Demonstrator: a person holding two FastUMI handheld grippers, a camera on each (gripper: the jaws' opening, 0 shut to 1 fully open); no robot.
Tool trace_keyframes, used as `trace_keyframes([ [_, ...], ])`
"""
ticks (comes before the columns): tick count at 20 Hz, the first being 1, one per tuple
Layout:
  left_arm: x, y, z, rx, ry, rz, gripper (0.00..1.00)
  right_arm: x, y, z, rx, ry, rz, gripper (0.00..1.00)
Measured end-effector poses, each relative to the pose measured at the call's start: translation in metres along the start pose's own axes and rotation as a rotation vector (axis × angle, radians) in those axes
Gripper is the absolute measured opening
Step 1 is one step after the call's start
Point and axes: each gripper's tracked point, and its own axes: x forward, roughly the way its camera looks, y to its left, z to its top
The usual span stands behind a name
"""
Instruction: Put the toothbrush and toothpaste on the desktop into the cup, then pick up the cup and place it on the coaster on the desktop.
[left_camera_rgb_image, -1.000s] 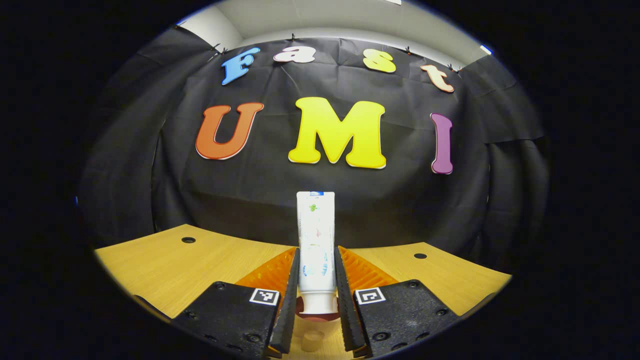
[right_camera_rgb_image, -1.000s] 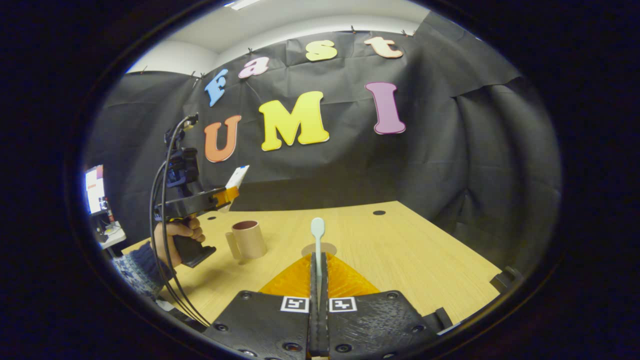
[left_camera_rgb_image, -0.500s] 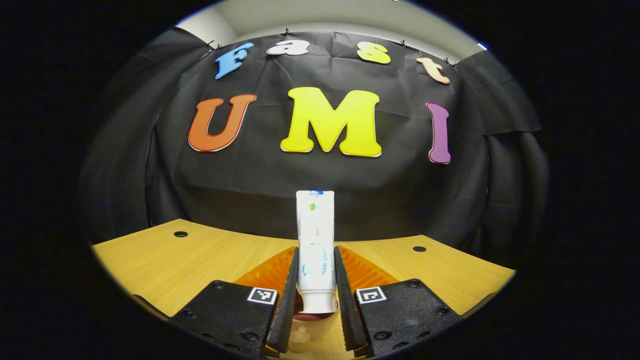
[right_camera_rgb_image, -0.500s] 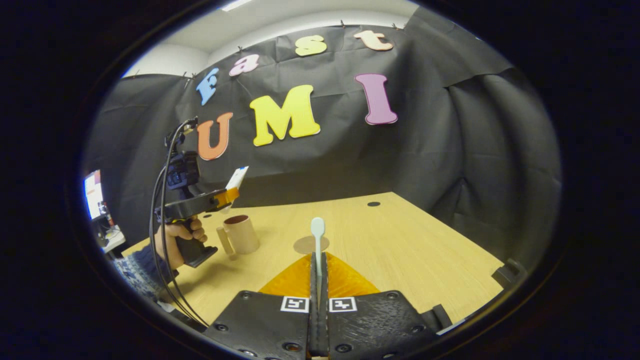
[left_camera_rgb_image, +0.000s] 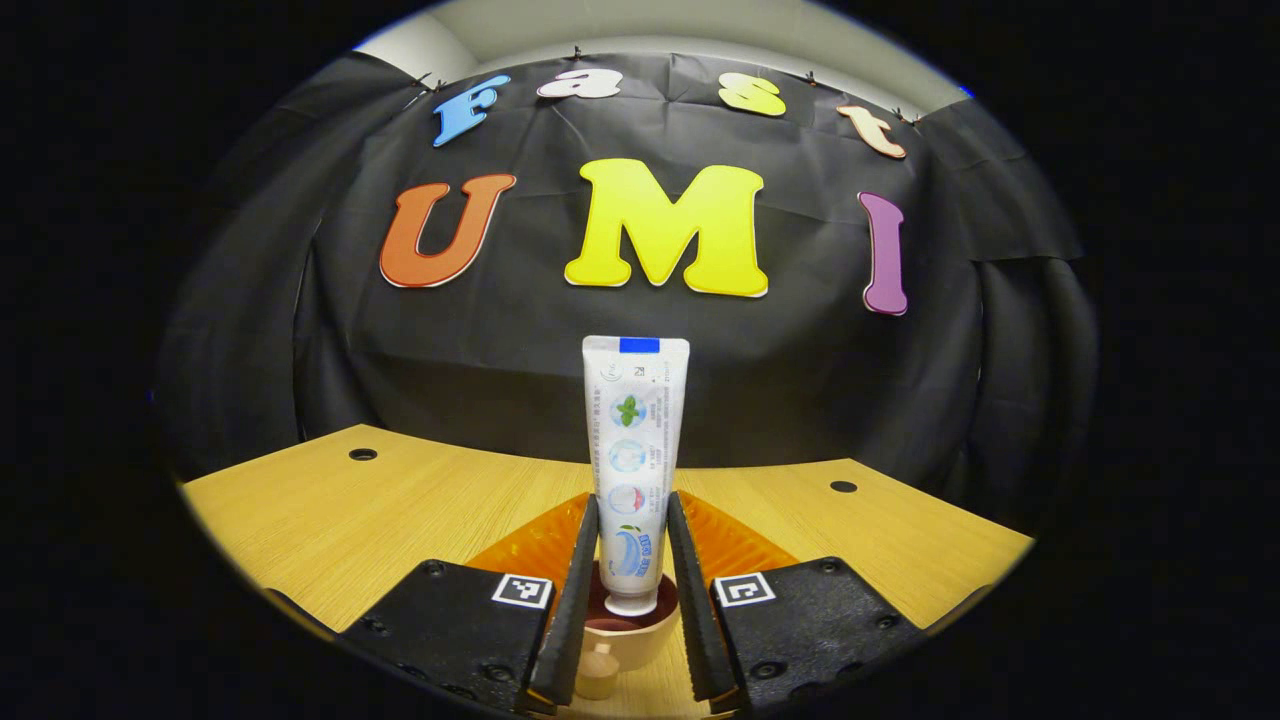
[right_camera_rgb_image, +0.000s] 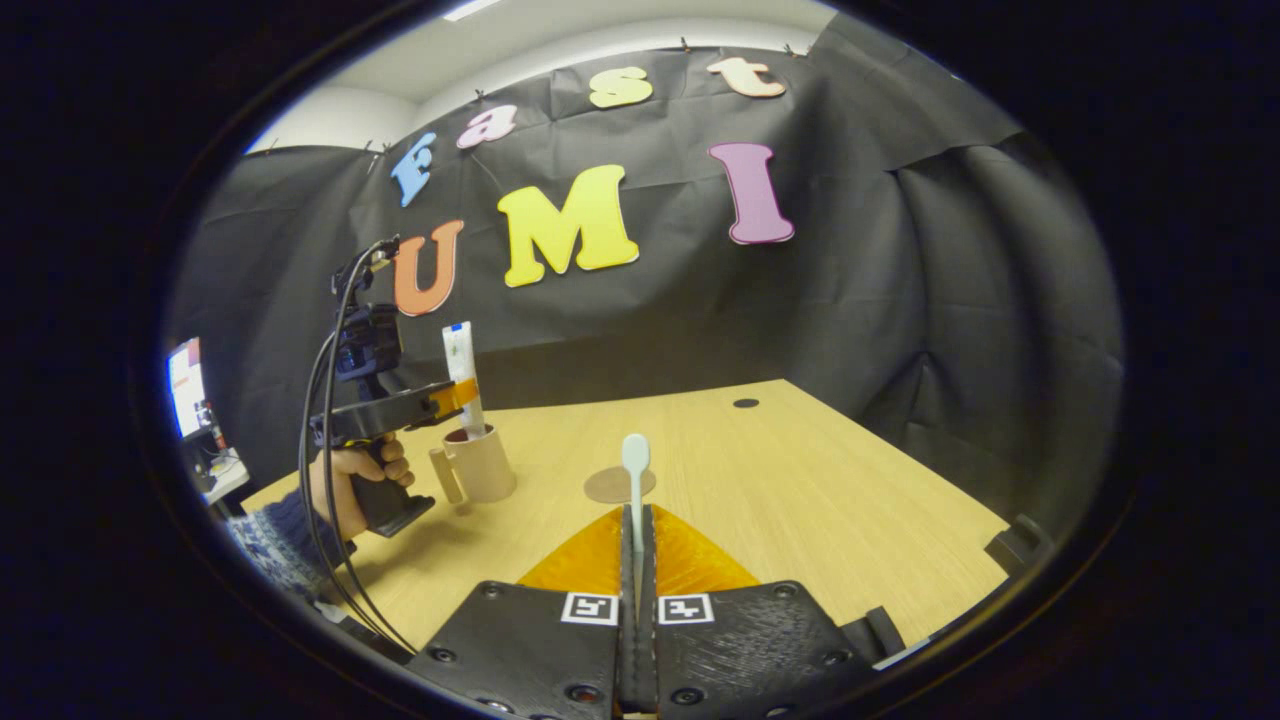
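Note:
My left gripper (left_camera_rgb_image: 632, 510) is shut on the lower part of a white toothpaste tube (left_camera_rgb_image: 635, 430). The tube stands upright, cap down, and its cap dips into the mouth of the tan cup (left_camera_rgb_image: 625, 632) just below the fingers. In the right gripper view the same tube (right_camera_rgb_image: 458, 350) rises out of the cup (right_camera_rgb_image: 485, 470), with the left gripper (right_camera_rgb_image: 455, 397) and a hand around it. My right gripper (right_camera_rgb_image: 636, 515) is shut on a pale toothbrush (right_camera_rgb_image: 635, 460) whose head points forward. A round brown coaster (right_camera_rgb_image: 618, 486) lies on the desk right of the cup.
The wooden desk (right_camera_rgb_image: 800, 500) has small round holes near its far edge. Black cloth walls close the booth behind and to the right. A screen (right_camera_rgb_image: 187, 385) glows far left, past the hand and its trailing cables (right_camera_rgb_image: 330, 560).
The toothpaste swung from a forward tilt to upright and came down until its cap entered the cup. The right gripper with the toothbrush stayed nearly still.

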Motion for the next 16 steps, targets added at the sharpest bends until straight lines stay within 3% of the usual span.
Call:
trace_keyframes([
  [1,-0.001,0.000,0.000,0.000,0.004,0.009,0.50,0.000,-0.001,0.001,-0.001,-0.001,-0.001,0.00],
  [2,-0.004,0.001,0.004,0.006,-0.009,0.021,0.45,0.001,-0.001,0.000,-0.002,-0.001,-0.001,0.00],
  [3,-0.006,0.000,0.006,0.013,-0.012,0.028,0.47,0.001,-0.002,0.001,-0.004,0.000,-0.001,0.00],
  [5,-0.012,-0.001,0.008,0.027,-0.008,0.048,0.70,0.005,-0.005,0.002,-0.014,0.005,-0.011,0.00],
  [6,-0.021,-0.001,0.014,0.035,-0.026,0.059,0.95,0.007,-0.006,0.001,-0.021,0.011,-0.019,0.00],
  [9,-0.032,-0.006,0.025,0.082,-0.080,0.061,0.97,0.010,-0.003,-0.001,-0.054,0.033,-0.036,0.00],
  [16,-0.073,-0.011,0.034,0.054,-0.083,0.012,0.97,0.011,0.016,0.024,-0.071,-0.009,-0.027,0.00],
])
